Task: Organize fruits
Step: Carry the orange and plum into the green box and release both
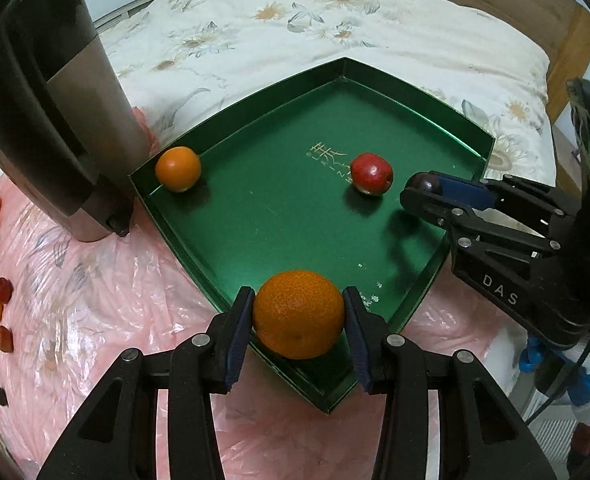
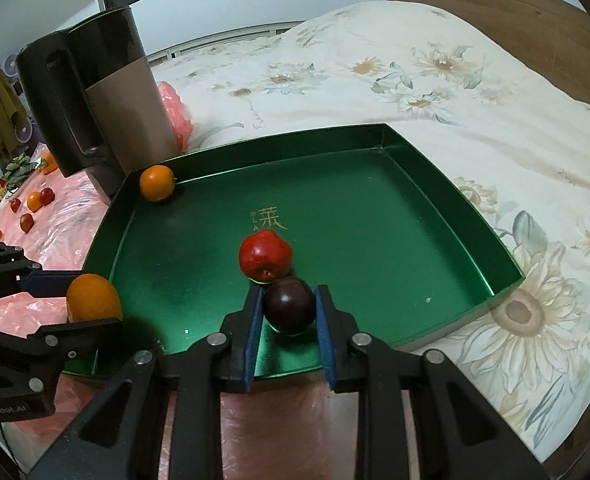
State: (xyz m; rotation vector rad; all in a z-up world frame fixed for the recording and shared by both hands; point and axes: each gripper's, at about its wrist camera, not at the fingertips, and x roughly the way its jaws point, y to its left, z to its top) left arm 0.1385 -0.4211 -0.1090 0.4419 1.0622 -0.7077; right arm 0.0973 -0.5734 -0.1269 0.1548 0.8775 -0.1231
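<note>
— Left gripper [image 1: 298, 320]?
— Clamped on a large orange [image 1: 298, 314], blue pads pressed to both its sides, poised over the near corner of the green tray [image 1: 255, 120].
— And the right gripper [image 2: 289, 308]?
— Closed tight on a dark plum [image 2: 290, 305], held low over the tray's near edge, just behind a red apple [image 2: 265, 255]. Hard to say whether plum and apple touch.
— Already in the tray?
— A smaller orange [image 2: 157, 182] tucked into the far left corner against the wall, and the red apple near the middle, beside the gold lettering [image 2: 273, 218].
— Outside the tray?
— More small fruits [image 2: 31, 208], red and orange, scattered on the pink plastic sheet [image 1: 107, 292] at the left, well apart from the tray.
— Anything else nearby?
— A tall black and brown kettle [image 2: 107, 96] standing just beside the tray's left corner. Beyond, a bed with a floral quilt [image 2: 395, 72] and a wooden headboard [image 2: 495, 4].
</note>
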